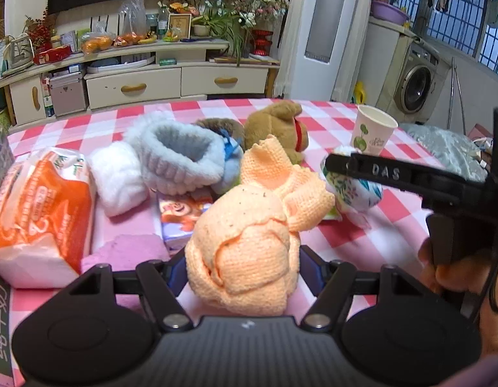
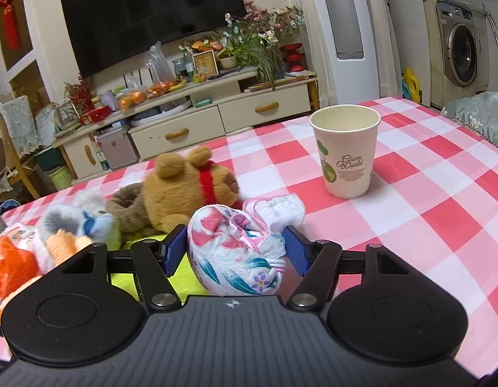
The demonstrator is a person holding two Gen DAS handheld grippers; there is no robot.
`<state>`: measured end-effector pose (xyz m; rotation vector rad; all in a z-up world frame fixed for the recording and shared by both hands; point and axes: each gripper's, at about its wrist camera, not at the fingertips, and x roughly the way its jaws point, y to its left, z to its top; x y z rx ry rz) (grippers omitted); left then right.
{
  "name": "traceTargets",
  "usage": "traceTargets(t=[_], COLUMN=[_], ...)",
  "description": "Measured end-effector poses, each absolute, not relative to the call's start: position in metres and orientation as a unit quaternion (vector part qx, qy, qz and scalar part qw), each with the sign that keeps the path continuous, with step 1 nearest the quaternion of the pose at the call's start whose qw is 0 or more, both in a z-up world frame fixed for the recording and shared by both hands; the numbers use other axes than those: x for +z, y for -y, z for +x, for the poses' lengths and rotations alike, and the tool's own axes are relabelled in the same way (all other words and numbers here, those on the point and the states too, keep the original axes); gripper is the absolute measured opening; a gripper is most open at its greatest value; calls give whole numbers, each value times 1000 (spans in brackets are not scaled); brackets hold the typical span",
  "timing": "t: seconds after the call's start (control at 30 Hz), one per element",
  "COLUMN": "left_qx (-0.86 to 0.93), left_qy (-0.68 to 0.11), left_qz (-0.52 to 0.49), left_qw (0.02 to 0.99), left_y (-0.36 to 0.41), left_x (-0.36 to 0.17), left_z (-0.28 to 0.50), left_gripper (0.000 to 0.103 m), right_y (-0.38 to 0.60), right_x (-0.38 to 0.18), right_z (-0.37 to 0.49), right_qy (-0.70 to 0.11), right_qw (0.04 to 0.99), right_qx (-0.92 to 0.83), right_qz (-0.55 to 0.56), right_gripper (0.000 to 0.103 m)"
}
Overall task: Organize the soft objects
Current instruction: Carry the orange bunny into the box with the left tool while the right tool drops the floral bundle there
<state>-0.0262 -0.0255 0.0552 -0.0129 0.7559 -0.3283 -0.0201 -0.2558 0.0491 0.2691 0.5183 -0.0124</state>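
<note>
We hold both grips: left gripper (image 1: 242,267) clenched on the peach knitted cloth bundle (image 1: 245,251), right gripper (image 2: 236,251) clenched on the floral white fabric bundle (image 2: 239,251), both just above the pink checked tablecloth (image 2: 426,225). Next, we judge, comes carrying each to a sorted spot.

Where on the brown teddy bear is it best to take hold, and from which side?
Probably the brown teddy bear is best gripped across its round body, coming from above on the cup side. It lies on its side; soft toys crowd its other side.
</note>
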Motion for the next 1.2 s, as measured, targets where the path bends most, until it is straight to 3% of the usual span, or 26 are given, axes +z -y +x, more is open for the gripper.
traceTargets(t=[1.2], left_qx=[-102], left_qy=[-277], left_qz=[-84], left_qw=[952], left_y=[-78], left_x=[113], left_z=[-54], left_gripper=[69], right_y=[184], right_x=[82], right_z=[-16], right_qy=[-226], right_qw=[965], right_qx=[88], right_qz=[101], right_gripper=[81])
